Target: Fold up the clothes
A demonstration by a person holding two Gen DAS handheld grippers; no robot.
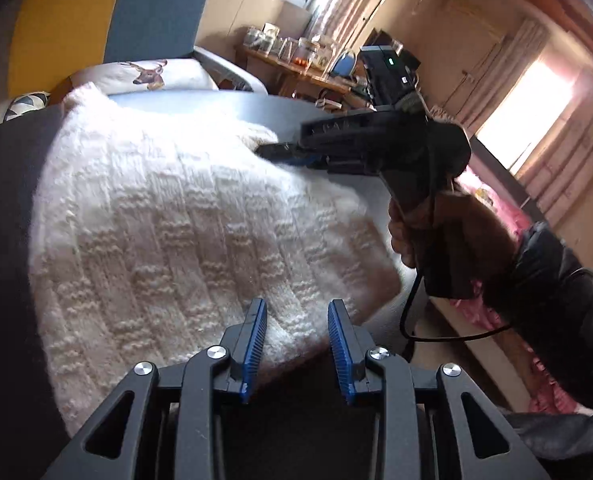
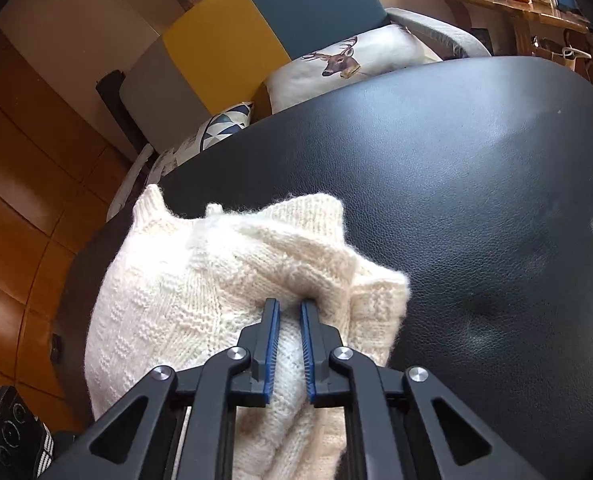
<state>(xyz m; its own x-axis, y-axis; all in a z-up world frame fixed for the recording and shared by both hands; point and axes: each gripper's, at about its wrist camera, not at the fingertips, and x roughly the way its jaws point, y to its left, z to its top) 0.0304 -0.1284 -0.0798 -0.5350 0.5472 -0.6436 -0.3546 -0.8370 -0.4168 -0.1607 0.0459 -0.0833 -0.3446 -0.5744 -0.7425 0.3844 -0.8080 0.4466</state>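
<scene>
A white cable-knit sweater (image 1: 168,216) lies spread on a black leather surface (image 2: 476,180). My left gripper (image 1: 298,312) hovers over the sweater's near edge. Its blue pads stand apart and open, with no knit pinched between them. My right gripper (image 2: 290,304) is shut on a bunched fold of the sweater (image 2: 200,280), and knit fills the narrow gap between its pads. In the left wrist view the right gripper (image 1: 268,149) reaches in from the right at the sweater's far edge, held by a hand (image 1: 406,236) in a dark sleeve.
Behind the surface stands a sofa with a yellow and teal back (image 2: 256,28), a deer-print pillow (image 2: 344,60) and a triangle-print cushion (image 2: 220,124). A wooden shelf of jars (image 1: 296,60) is beyond, pink fabric (image 1: 492,200) lies to the right, and wood flooring (image 2: 12,220) on the left.
</scene>
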